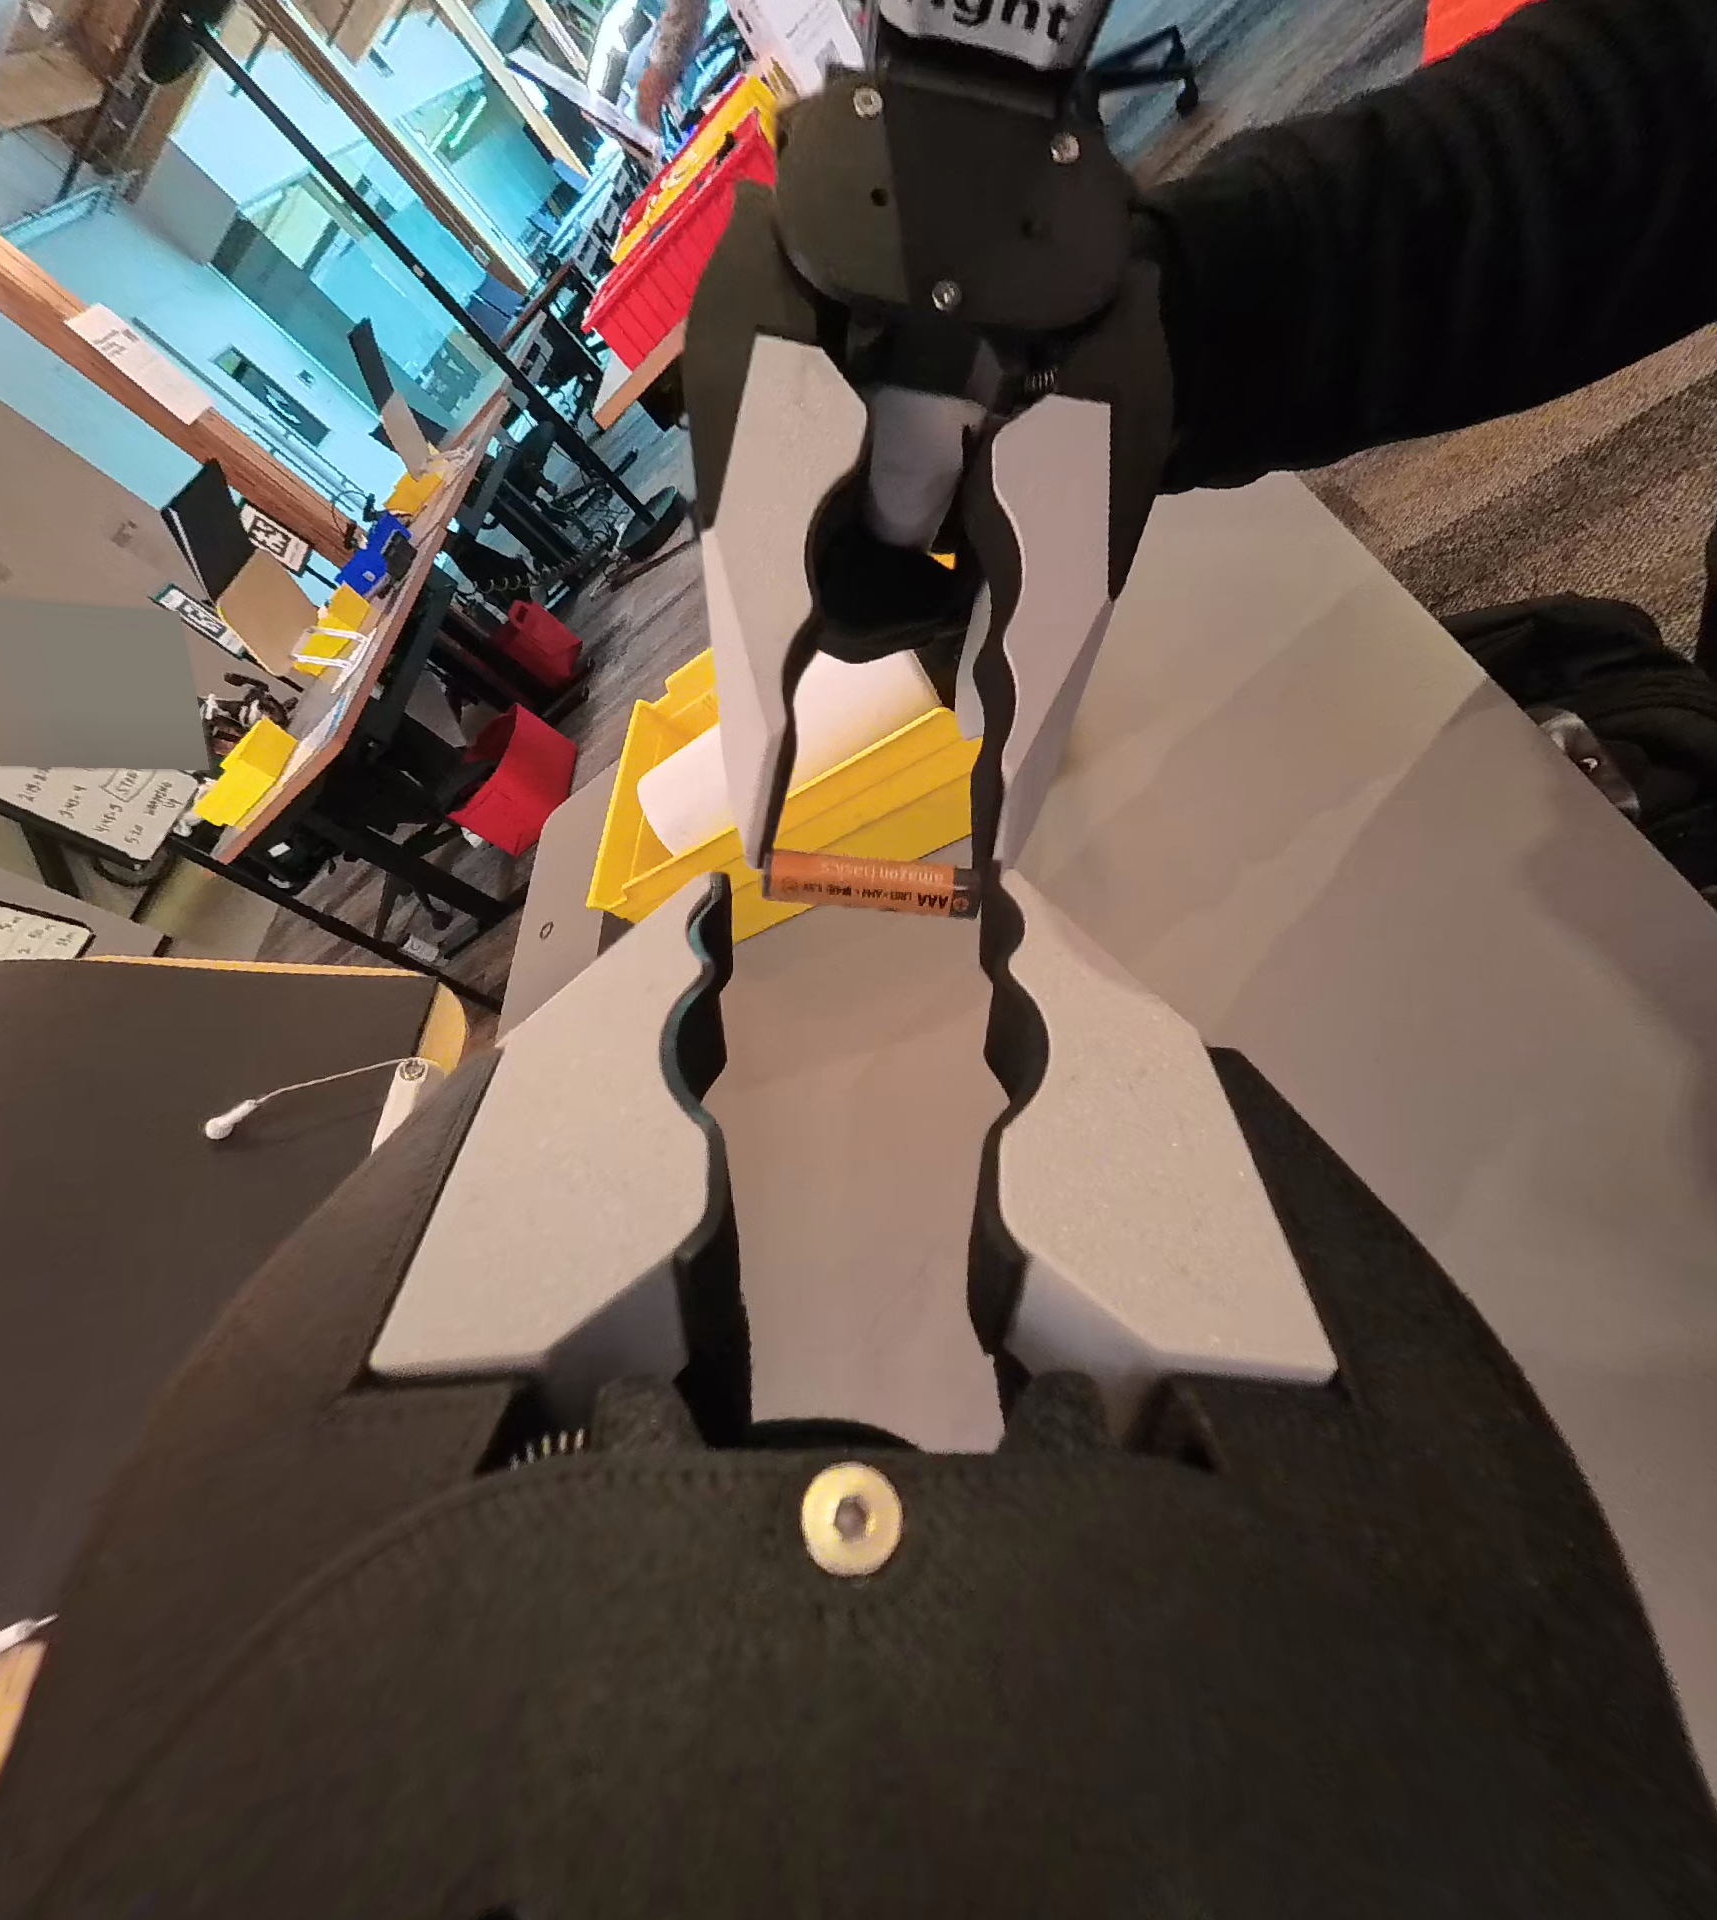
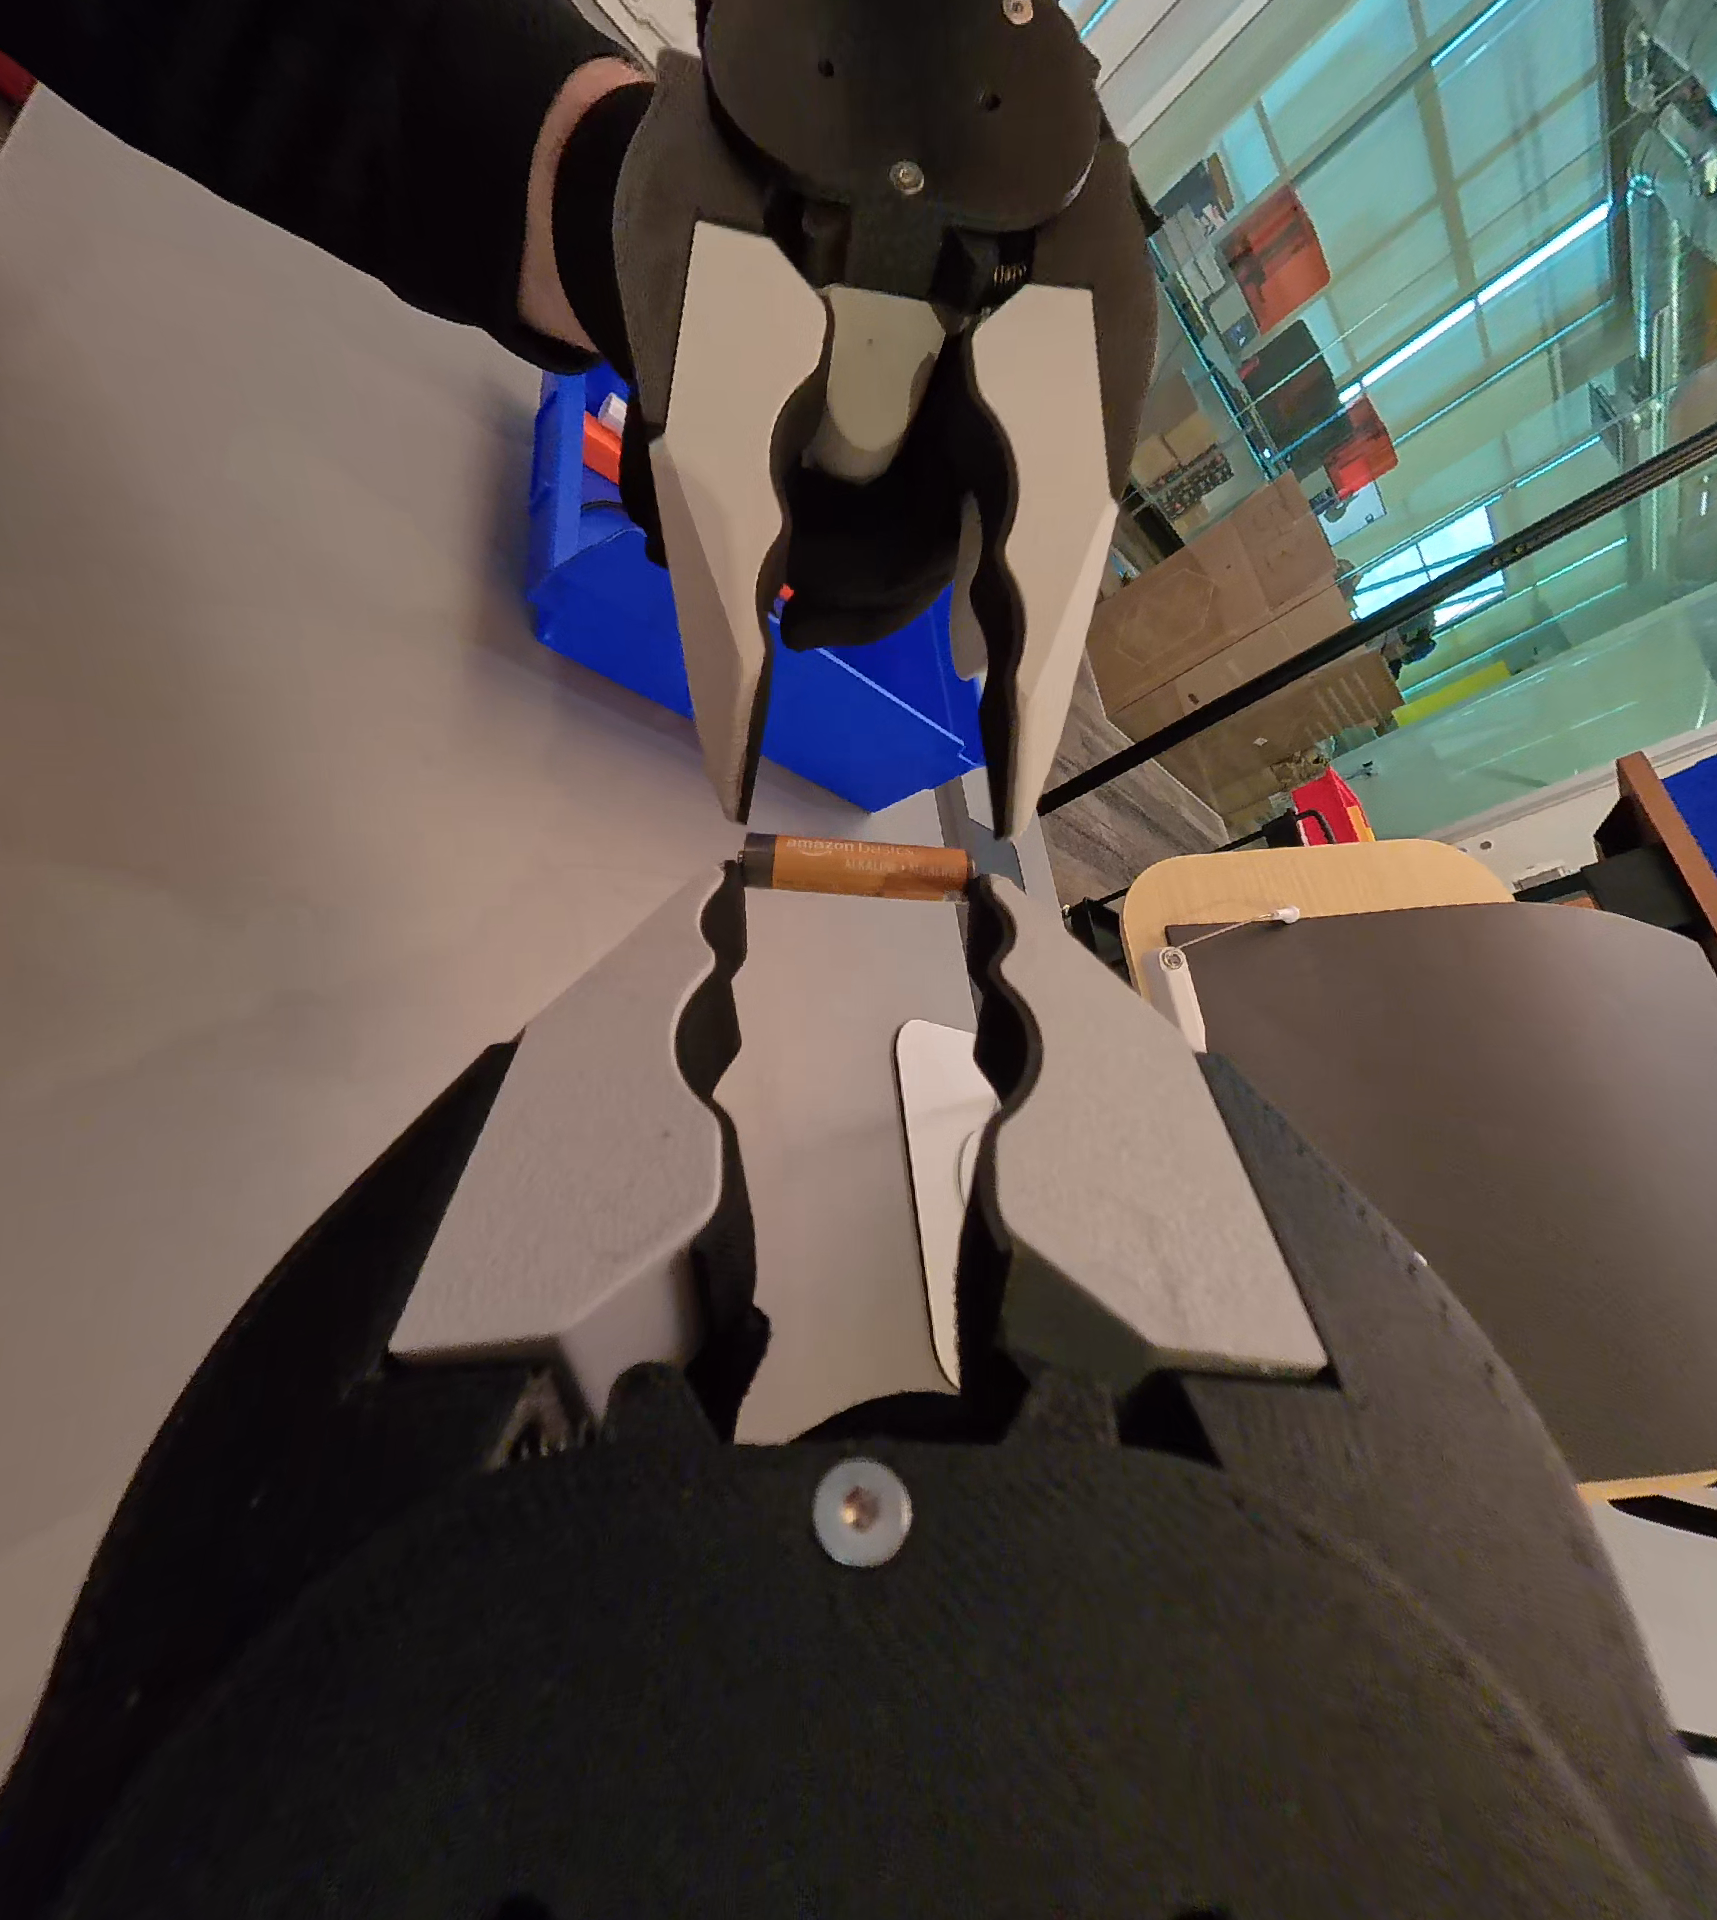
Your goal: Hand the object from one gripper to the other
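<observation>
Two hand-held grippers meet tip to tip over the grey bench (image 1: 1456, 987), with one battery (image 1: 869, 883) between them. The right hand-held gripper (image 2: 854, 878) grasps it end to end, its long axis crosswise to the fingers. The left hand-held gripper (image 1: 854, 904) is spread beside the battery; whether its tips touch it is unclear. One yellow bin (image 1: 833, 810) and one blue bin (image 2: 833, 717) lie partly hidden behind.

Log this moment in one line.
phase: handover | battery: held endwise by right gripper | left gripper: open, tips near battery
</observation>
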Action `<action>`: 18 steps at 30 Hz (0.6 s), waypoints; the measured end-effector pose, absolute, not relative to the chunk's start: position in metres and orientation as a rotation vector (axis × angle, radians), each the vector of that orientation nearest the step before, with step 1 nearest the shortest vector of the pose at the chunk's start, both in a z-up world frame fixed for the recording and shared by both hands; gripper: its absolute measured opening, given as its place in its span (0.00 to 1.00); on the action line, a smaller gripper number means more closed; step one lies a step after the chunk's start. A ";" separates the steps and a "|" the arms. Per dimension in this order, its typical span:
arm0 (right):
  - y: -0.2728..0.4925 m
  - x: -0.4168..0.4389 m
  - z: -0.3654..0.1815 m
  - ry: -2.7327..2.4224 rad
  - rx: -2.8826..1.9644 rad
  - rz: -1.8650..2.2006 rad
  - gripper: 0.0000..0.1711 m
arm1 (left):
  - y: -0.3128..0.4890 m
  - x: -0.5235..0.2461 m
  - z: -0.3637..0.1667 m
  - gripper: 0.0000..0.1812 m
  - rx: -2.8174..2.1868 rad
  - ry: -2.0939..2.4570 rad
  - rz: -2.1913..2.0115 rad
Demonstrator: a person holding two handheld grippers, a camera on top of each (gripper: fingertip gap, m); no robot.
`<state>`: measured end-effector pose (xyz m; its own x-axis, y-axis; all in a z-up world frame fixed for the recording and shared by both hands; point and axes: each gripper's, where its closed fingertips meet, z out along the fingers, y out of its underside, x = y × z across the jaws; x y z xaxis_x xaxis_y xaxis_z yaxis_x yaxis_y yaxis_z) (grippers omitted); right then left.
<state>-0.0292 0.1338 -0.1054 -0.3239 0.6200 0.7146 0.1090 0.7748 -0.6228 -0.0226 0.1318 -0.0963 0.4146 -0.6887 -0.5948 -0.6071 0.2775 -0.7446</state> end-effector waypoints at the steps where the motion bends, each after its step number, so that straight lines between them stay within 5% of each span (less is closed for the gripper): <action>1: 0.134 -0.029 -0.106 -1.855 -0.561 0.574 0.24 | 0.132 -0.023 -0.094 0.25 -1.394 1.249 -0.087; 10: 0.142 -0.024 -0.100 -1.790 -0.619 0.647 0.24 | 0.135 -0.033 -0.097 0.25 -1.421 1.161 -0.092; 18: 0.166 -0.022 -0.083 -1.549 -0.711 0.629 0.24 | 0.145 -0.044 -0.087 0.25 -1.422 0.685 -0.504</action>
<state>-0.0224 0.1663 -0.0825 -0.0530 0.7511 0.6581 0.0791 0.6601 -0.7470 -0.0438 0.1451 -0.0869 0.7138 -0.6885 -0.1280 -0.0821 0.0993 -0.9917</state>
